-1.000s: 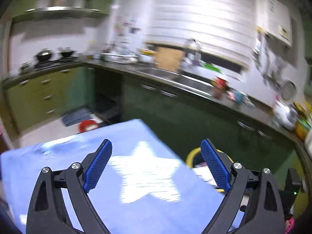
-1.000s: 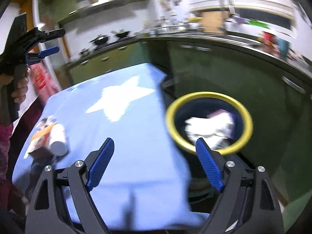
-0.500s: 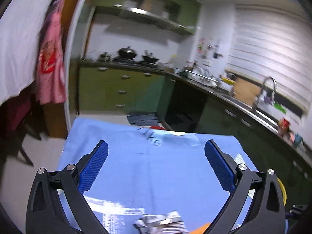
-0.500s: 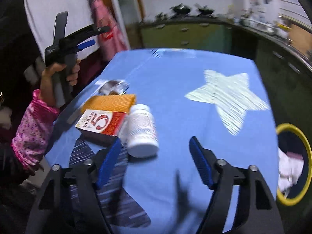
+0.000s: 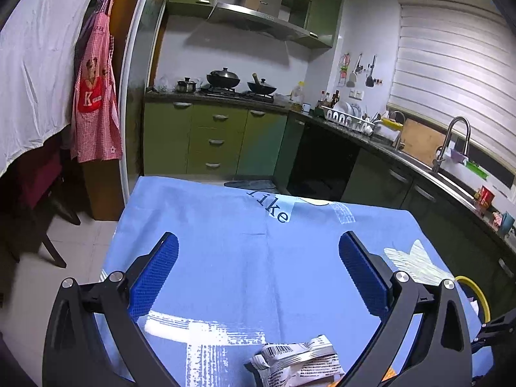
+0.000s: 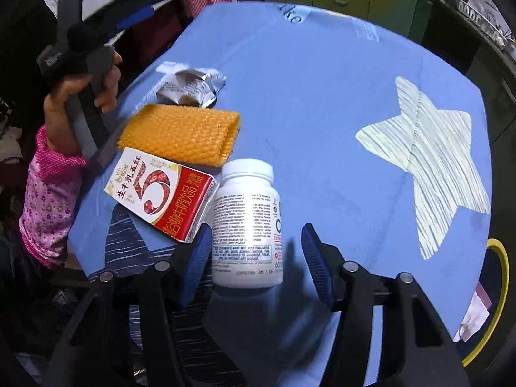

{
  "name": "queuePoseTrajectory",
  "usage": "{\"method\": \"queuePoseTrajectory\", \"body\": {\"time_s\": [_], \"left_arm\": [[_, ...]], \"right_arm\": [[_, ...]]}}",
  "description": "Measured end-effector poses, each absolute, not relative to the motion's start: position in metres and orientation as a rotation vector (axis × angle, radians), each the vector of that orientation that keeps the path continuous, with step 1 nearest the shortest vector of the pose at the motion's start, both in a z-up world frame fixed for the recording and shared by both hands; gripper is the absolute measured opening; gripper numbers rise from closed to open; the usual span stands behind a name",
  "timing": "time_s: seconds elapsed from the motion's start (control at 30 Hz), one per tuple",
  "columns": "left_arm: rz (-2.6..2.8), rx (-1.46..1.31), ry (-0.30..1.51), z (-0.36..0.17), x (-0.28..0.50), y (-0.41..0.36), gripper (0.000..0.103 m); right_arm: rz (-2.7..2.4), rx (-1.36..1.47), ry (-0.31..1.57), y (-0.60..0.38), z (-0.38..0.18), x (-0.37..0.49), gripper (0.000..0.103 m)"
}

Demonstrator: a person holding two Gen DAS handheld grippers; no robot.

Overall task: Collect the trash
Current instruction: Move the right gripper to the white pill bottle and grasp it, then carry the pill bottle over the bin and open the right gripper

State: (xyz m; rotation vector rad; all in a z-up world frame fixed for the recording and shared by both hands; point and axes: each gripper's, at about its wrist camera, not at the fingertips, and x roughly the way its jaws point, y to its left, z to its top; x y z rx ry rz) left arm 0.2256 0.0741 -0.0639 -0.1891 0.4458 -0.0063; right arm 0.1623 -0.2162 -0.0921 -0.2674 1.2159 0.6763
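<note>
From the left wrist, the left claw (image 5: 258, 277) gapes wide over the blue bench (image 5: 225, 242), a crumpled wrapper (image 5: 296, 364) lying below it. From the right wrist, the right claw (image 6: 256, 264) spreads apart around a white bottle (image 6: 246, 222), beside a red carton (image 6: 161, 198) and an orange net (image 6: 180, 137).

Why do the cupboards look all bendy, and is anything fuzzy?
Left wrist view: the fisheye lens curves the cabinets and blinds, yet all is sharp. Right wrist view: the table bulges round, and the left gripper looks slightly smeared.

Right hand-held gripper (image 6: 256, 258) swung from bin (image 6: 498, 303) to straddle white bottle (image 6: 246, 225), jaws narrower.
</note>
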Motion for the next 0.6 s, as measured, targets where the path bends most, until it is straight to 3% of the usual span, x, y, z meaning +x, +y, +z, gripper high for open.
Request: {"method": "queuePoseTrajectory", "body": {"time_s": [0.3,0.6], "left_arm": [[-0.018,-0.209,0.447,-0.062,0.222,0.070,0.098],[-0.027,-0.198,0.457,-0.062,0.222,0.065,0.098]], "right_arm": [[0.653,-0.338,1.270,-0.192,-0.111,0.177,0.045],[0.621,-0.296,1.225,-0.204,-0.104,0.176,0.045]]}}
